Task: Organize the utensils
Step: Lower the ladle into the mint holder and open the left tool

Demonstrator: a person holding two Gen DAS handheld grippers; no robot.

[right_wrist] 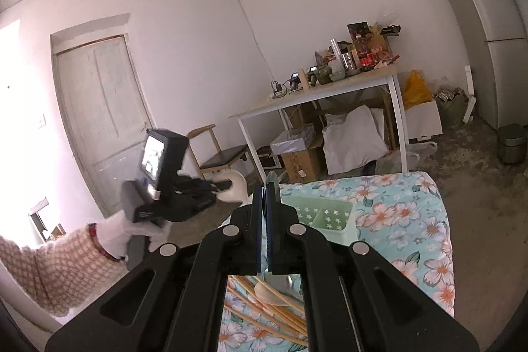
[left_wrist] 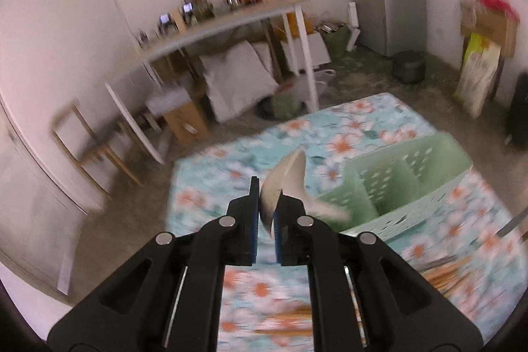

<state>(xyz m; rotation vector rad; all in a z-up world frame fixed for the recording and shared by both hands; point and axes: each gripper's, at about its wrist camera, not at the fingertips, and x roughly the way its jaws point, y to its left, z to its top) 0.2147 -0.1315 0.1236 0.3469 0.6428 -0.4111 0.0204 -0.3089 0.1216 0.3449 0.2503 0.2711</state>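
My left gripper (left_wrist: pixel 266 203) is shut on a white ceramic spoon (left_wrist: pixel 287 180), held in the air left of a mint green divided utensil basket (left_wrist: pixel 389 187) on the floral tablecloth. My right gripper (right_wrist: pixel 264 203) is shut on a thin metal utensil (right_wrist: pixel 271 183) that sticks up between the pads, above and just left of the same basket (right_wrist: pixel 325 215). Wooden chopsticks (right_wrist: pixel 264 302) and another white spoon (right_wrist: pixel 267 292) lie on the cloth below it. The left gripper with its spoon shows in the right wrist view (right_wrist: pixel 227 187), off the table's left side.
The table has a blue floral cloth (left_wrist: pixel 346 127). More chopsticks (left_wrist: pixel 442 272) lie at the lower right of the left wrist view. Behind stand a white desk (right_wrist: pixel 316 94) with clutter, a chair (right_wrist: pixel 221 160), boxes, a fridge (right_wrist: pixel 488 32) and a door.
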